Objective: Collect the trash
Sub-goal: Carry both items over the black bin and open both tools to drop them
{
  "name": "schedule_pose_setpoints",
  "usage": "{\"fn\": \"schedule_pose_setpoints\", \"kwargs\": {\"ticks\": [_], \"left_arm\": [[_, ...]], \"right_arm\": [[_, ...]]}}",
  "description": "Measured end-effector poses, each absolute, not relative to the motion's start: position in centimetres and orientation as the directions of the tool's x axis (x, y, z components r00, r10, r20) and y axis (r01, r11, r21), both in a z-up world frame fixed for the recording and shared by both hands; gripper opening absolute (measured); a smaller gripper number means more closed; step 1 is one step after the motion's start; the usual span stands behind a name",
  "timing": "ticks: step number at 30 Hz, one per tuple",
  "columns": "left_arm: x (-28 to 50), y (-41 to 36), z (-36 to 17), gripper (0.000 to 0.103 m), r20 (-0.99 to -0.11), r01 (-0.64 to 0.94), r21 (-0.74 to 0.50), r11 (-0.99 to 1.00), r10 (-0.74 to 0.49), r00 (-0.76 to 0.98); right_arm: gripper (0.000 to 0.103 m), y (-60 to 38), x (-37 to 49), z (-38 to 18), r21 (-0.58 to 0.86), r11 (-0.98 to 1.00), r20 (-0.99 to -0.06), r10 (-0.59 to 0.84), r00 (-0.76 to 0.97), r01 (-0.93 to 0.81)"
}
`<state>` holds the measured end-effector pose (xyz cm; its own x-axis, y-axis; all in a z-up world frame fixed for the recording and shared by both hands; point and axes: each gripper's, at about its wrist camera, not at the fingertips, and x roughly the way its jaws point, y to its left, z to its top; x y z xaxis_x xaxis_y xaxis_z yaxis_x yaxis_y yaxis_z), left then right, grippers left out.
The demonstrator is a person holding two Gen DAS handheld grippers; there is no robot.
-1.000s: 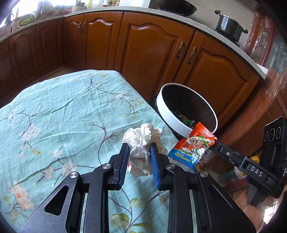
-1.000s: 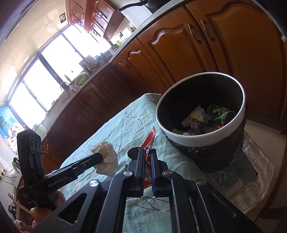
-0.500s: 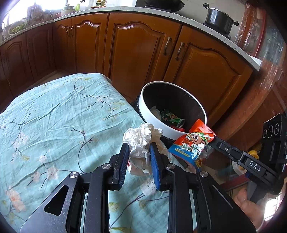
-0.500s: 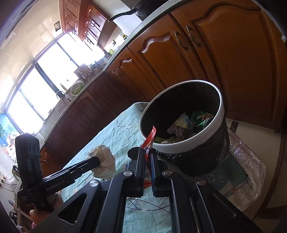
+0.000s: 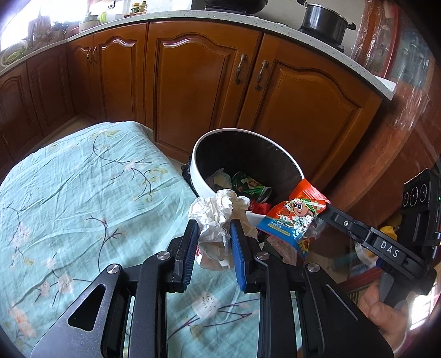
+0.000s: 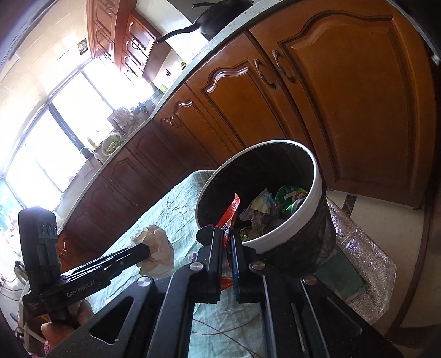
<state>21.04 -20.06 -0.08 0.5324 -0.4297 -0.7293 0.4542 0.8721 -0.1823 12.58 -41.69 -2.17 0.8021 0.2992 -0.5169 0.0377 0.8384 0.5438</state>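
Observation:
My left gripper (image 5: 212, 230) is shut on a crumpled white paper ball (image 5: 217, 217), held above the table edge just short of the bin; the ball also shows in the right wrist view (image 6: 155, 249). My right gripper (image 6: 228, 234) is shut on a red and blue snack wrapper (image 6: 230, 217), seen edge-on at the bin's near rim; in the left wrist view the wrapper (image 5: 293, 216) hangs over the bin's near right rim. The white-rimmed, black-lined trash bin (image 5: 202, 179) (image 6: 286, 230) holds several pieces of trash, among them a green can.
A table with a teal floral cloth (image 5: 82, 198) lies left of the bin. Brown wooden cabinets (image 5: 198, 82) under a counter stand behind. A silver foil mat (image 6: 363, 264) lies under the bin. A black pot (image 5: 323, 22) sits on the stove.
Both grippers have moved toward the bin with their loads. The bin now looks larger and its contents are in plain view; the wrapper now reaches over the rim.

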Motion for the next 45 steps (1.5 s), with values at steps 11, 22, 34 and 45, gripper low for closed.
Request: {"fn": "schedule_pose_setpoints", "kwargs": {"ticks": [11,22,34,45], "left_arm": [[23.0,-23.3,0.8,0.022,-0.729,0.488,-0.147,0.86,-0.428,0.535],[26.3,-25.9,1.1,0.022,-0.732,0.496,-0.127,0.859,-0.419,0.538],[28.8,-28.1,-0.7,0.023,-0.771,0.486,-0.118,0.866,-0.388,0.505],[30.2,-28.8,-2.0,0.023,-0.799,0.48,-0.129,0.868,-0.378,0.468]], "right_arm": [[0.006,-43.4,14.3,-1.2,0.511,0.858,-0.519,0.258,0.815,0.054],[0.006,-44.4,17.2,-0.5,0.466,0.882,-0.538,0.224,0.812,0.065],[0.006,-44.1,19.8,-1.4,0.386,0.919,-0.61,0.189,0.77,0.08],[0.006,-44.6,21.1,-2.1,0.364,0.927,-0.645,0.182,0.742,0.089]]}}
